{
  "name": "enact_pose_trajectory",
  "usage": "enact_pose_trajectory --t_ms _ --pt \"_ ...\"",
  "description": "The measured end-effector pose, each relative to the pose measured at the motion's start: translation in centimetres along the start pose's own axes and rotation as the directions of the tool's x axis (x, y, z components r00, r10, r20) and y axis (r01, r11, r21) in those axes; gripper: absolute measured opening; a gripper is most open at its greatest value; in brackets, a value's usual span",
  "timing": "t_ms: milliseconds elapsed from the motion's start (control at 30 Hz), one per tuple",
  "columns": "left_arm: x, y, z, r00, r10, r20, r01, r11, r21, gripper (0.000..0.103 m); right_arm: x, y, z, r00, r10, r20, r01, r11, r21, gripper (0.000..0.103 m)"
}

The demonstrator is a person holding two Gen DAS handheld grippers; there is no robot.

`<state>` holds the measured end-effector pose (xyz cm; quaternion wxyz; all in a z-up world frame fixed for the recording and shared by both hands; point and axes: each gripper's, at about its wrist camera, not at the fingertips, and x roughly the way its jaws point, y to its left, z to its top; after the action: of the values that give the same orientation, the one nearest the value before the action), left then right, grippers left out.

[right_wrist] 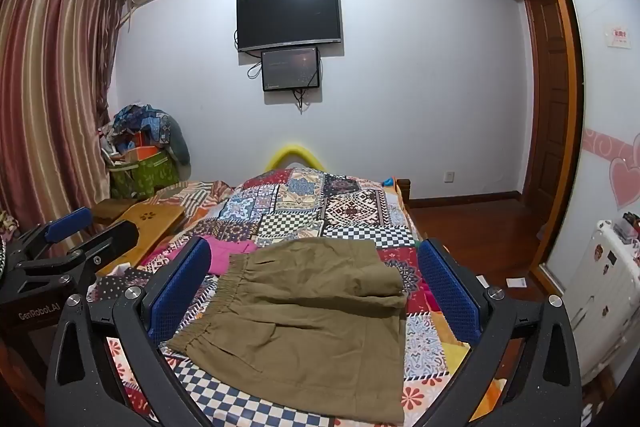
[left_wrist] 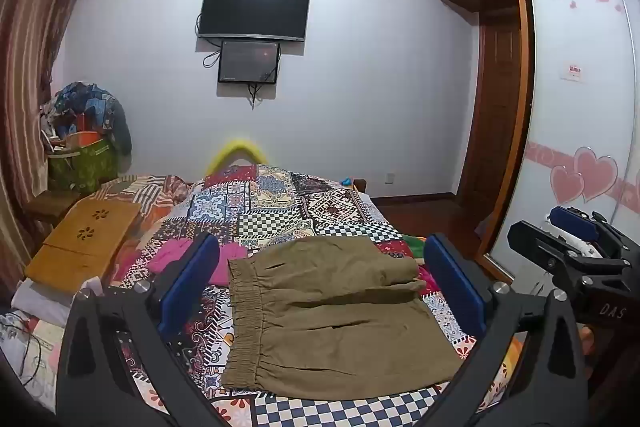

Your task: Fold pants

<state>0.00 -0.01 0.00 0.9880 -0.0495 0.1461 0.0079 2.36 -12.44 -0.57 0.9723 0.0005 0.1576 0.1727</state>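
Olive-brown pants (left_wrist: 332,311) lie folded in a compact stack on the patchwork bedspread (left_wrist: 272,203), elastic waistband to the left. In the left wrist view my left gripper (left_wrist: 322,267) hovers above the bed on the near side of the pants, jaws wide open, nothing between its blue pads (left_wrist: 188,283). The right wrist view shows the same pants (right_wrist: 304,319) framed by my right gripper (right_wrist: 314,267), also wide open and empty. Each gripper appears in the other's view: the right gripper (left_wrist: 576,243) at the right edge, the left gripper (right_wrist: 68,231) at the left edge.
A pink garment (left_wrist: 188,259) lies left of the pants. A wooden lap tray (left_wrist: 84,247) rests on the bed's left side. A pile of bags (left_wrist: 84,143) stands by the curtain. A wardrobe (left_wrist: 576,107) and wooden floor (right_wrist: 472,227) lie right.
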Motion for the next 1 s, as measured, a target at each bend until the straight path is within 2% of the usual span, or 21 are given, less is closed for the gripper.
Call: enact_pose_trajectory --t_ms 700,933,1000 --pt "0.4 0.7 -0.4 1.000 0.002 -0.001 -0.002 1.000 0.000 0.103 0.1 0.2 -0.2 1.000 0.002 -0.008 -0.002 1.000 0.002 0.103" --pt "1.8 0.9 -0.5 1.000 0.003 -0.022 -0.003 1.000 -0.002 0.103 1.3 -0.3 -0.4 1.000 -0.006 -0.021 0.006 1.000 0.008 0.103" --pt "2.8 1.2 -0.7 0.999 0.001 -0.048 -0.001 1.000 -0.003 0.103 1.8 -0.6 -0.5 0.999 -0.016 -0.029 0.016 1.000 0.008 0.103"
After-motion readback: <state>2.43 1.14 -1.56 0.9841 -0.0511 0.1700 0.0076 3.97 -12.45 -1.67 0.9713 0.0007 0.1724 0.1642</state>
